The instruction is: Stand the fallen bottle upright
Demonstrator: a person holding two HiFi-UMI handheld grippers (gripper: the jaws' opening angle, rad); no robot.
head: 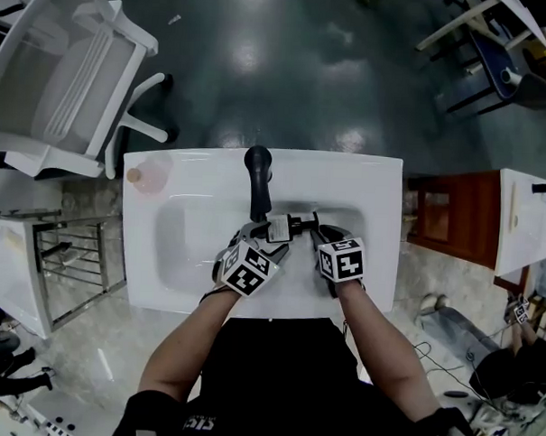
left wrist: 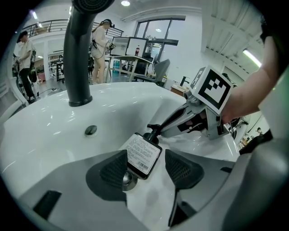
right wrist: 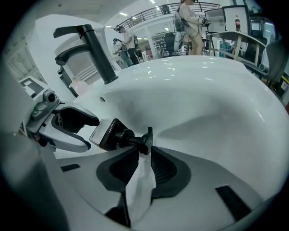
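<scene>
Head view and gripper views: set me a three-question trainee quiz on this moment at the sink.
1. True or false: the black square pump bottle with a white label stands upright in the white ceramic sink.
2. Which part of it lies at the right gripper's jaw tips? A pump head; B base; C label.
3. Name the fixture at the sink's far rim.
Key: 1 false; 2 A; 3 the black tap.

Fallen bottle (head: 278,228) in white sink (head: 374,185), left tool (head: 257,239), right tool (head: 319,233) flanking it
</scene>
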